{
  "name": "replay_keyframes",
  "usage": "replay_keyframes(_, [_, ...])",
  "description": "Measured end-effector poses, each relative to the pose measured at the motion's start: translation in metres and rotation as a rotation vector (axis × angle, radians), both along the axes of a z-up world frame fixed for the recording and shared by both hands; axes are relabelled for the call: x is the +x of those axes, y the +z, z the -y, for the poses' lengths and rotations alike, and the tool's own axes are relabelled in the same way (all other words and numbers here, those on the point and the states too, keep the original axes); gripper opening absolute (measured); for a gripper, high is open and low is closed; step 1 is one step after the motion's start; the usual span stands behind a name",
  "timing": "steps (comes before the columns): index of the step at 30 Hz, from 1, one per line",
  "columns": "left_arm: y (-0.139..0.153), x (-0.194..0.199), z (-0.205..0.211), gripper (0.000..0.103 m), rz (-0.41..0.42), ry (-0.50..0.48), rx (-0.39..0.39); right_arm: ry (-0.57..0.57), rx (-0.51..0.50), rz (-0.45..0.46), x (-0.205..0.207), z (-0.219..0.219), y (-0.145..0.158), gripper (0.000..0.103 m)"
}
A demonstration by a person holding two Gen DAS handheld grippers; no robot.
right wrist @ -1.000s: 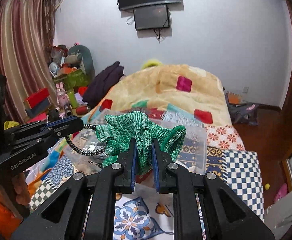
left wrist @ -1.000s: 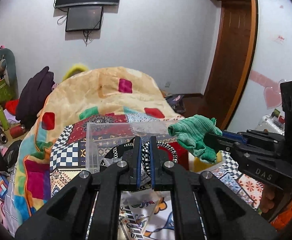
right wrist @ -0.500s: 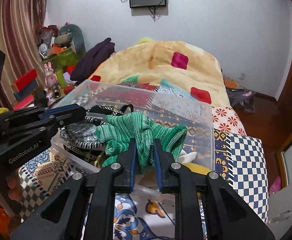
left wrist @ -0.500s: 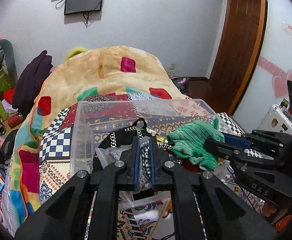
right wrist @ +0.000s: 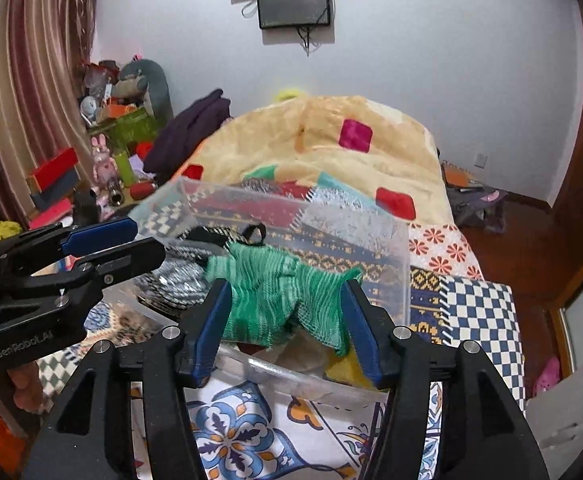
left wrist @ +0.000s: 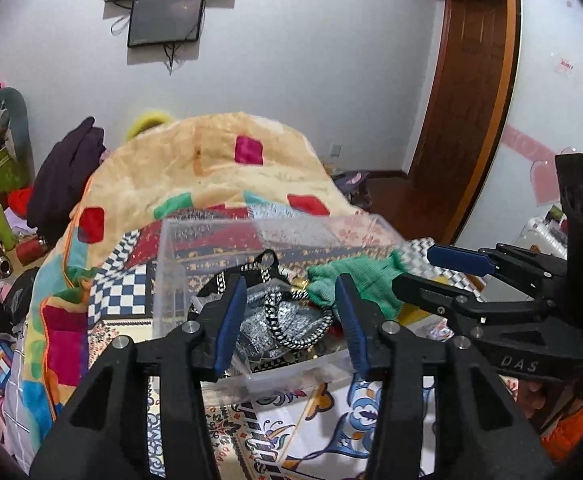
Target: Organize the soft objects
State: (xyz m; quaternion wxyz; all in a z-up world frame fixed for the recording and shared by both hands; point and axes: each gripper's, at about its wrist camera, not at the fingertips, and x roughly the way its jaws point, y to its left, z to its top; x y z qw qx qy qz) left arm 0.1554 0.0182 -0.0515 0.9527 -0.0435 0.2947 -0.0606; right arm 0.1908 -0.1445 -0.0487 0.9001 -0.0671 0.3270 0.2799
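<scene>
A clear plastic bin (left wrist: 171,272) (right wrist: 395,256) stands on the patterned bed. In it lie a black-and-white braided item (left wrist: 291,324) (right wrist: 179,280) and a green knitted cloth (left wrist: 355,280) (right wrist: 279,300). My left gripper (left wrist: 287,316) is open over the braided item, which lies loose between its fingers. My right gripper (right wrist: 285,312) is open, with the green cloth lying between the spread fingers over the bin's near edge. In the left wrist view the right gripper (left wrist: 431,268) comes in from the right beside the green cloth. In the right wrist view the left gripper (right wrist: 131,244) comes in from the left.
A cream blanket with coloured squares (left wrist: 219,168) (right wrist: 331,148) lies heaped behind the bin. Toys, boxes and dark clothes (right wrist: 123,152) crowd the left side. A wooden door (left wrist: 471,100) and floor are at the right. A yellow item (right wrist: 347,368) lies low in the bin.
Both grippers have opened. The braided item and the green cloth, held before, now rest in the bin. Both grippers came down toward the bin first.
</scene>
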Motion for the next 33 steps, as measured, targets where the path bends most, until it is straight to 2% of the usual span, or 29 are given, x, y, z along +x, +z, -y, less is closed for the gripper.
replay_keyframes(4, [0.021, -0.019, 0.001, 0.047, 0.064, 0.005, 0.0, 0.01, 0.047, 0.047, -0.014, 0.01, 0.022, 0.053])
replay_keyframes(10, [0.052, -0.054, 0.007, 0.06, 0.171, -0.007, 0.004, 0.035, 0.093, 0.131, -0.041, 0.02, 0.054, 0.054])
replay_keyframes(16, [0.075, -0.084, 0.013, 0.075, 0.253, -0.013, 0.011, 0.033, 0.135, 0.21, -0.069, 0.03, 0.074, 0.072])
replay_keyframes(22, [0.083, -0.107, 0.017, 0.089, 0.299, 0.005, 0.024, 0.026, 0.169, 0.22, -0.082, 0.039, 0.076, 0.077])
replay_keyframes(26, [0.083, -0.115, 0.017, 0.097, 0.312, 0.02, 0.023, 0.013, 0.171, 0.24, -0.088, 0.042, 0.073, 0.087])
replay_keyframes(30, [0.082, -0.12, 0.018, 0.102, 0.321, 0.03, 0.034, 0.006, 0.18, 0.25, -0.094, 0.045, 0.07, 0.093])
replay_keyframes(32, [0.081, -0.12, 0.018, 0.102, 0.319, 0.029, 0.036, -0.007, 0.18, 0.267, -0.097, 0.046, 0.069, 0.102])
replay_keyframes(33, [0.08, -0.12, 0.018, 0.102, 0.318, 0.029, 0.038, -0.013, 0.18, 0.277, -0.098, 0.046, 0.069, 0.102])
